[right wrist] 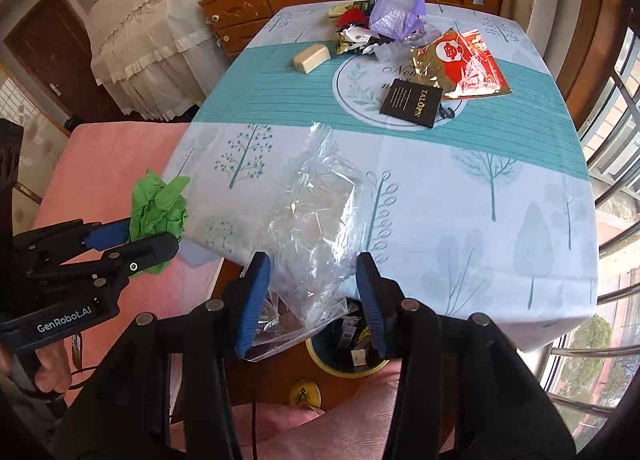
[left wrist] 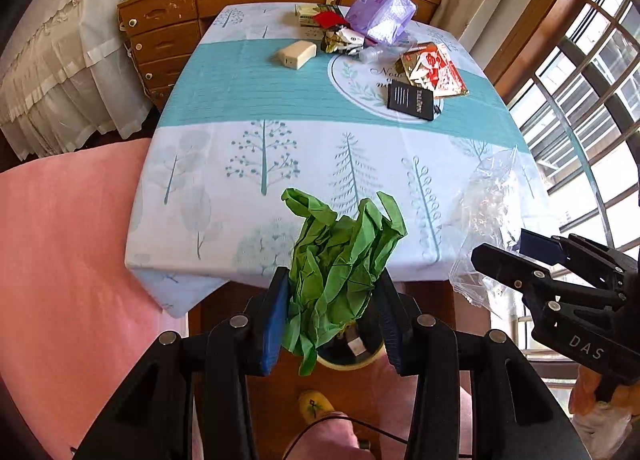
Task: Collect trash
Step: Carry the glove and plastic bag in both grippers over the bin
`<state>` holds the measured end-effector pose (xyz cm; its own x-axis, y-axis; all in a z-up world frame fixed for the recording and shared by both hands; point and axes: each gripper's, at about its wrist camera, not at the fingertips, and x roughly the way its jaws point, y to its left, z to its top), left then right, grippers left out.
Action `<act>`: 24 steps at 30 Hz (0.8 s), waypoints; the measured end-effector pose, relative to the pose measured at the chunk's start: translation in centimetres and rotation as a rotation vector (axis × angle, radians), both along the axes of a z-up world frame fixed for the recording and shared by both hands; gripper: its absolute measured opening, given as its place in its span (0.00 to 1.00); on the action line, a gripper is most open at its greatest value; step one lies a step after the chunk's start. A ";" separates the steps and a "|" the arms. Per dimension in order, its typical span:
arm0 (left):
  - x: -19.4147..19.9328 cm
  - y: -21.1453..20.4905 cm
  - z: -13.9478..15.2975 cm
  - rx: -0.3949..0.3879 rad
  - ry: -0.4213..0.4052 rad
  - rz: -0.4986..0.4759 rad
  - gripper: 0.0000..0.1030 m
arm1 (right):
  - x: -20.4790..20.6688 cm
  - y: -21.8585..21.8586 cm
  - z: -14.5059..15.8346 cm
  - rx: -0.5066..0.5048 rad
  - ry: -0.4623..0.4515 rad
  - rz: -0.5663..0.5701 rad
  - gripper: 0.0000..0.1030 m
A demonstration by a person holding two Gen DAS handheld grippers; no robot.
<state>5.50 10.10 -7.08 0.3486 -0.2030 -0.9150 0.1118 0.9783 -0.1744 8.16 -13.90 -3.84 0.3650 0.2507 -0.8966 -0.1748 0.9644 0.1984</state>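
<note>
1. One bench (left wrist: 320,148); at its far end lie about eight loose pieces of trash, among them one purple bag (left wrist: 380,14).
2. One bin (right wrist: 344,356) sits on the floor at the near edge, directly below both grippers.
3. Right gripper (right wrist: 312,292): jaws half closed around one clear plastic bag (right wrist: 316,212), standing upright.
4. Left gripper (left wrist: 332,316): jaws pinching one crumpled green paper (left wrist: 340,256).
</note>
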 end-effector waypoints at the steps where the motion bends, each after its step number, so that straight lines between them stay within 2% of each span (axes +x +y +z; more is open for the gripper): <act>1: -0.8 0.3 -0.7 0.000 0.010 -0.007 0.40 | -1.2 0.7 -0.3 -0.004 0.004 -0.002 0.40; 6: -4.1 0.5 -3.8 -0.003 0.071 -0.032 0.40 | -5.9 2.6 -3.2 -0.031 0.072 -0.007 0.40; 12: -6.6 -1.0 -8.4 0.018 0.123 -0.055 0.40 | -9.8 2.6 -7.2 -0.069 0.168 -0.029 0.40; 18: -7.7 -2.1 -15.5 0.035 0.204 -0.043 0.40 | -12.1 1.9 -13.2 -0.085 0.261 -0.065 0.40; 24: -6.9 -3.5 -23.3 0.042 0.250 -0.023 0.40 | -12.5 1.1 -20.5 -0.096 0.303 -0.097 0.40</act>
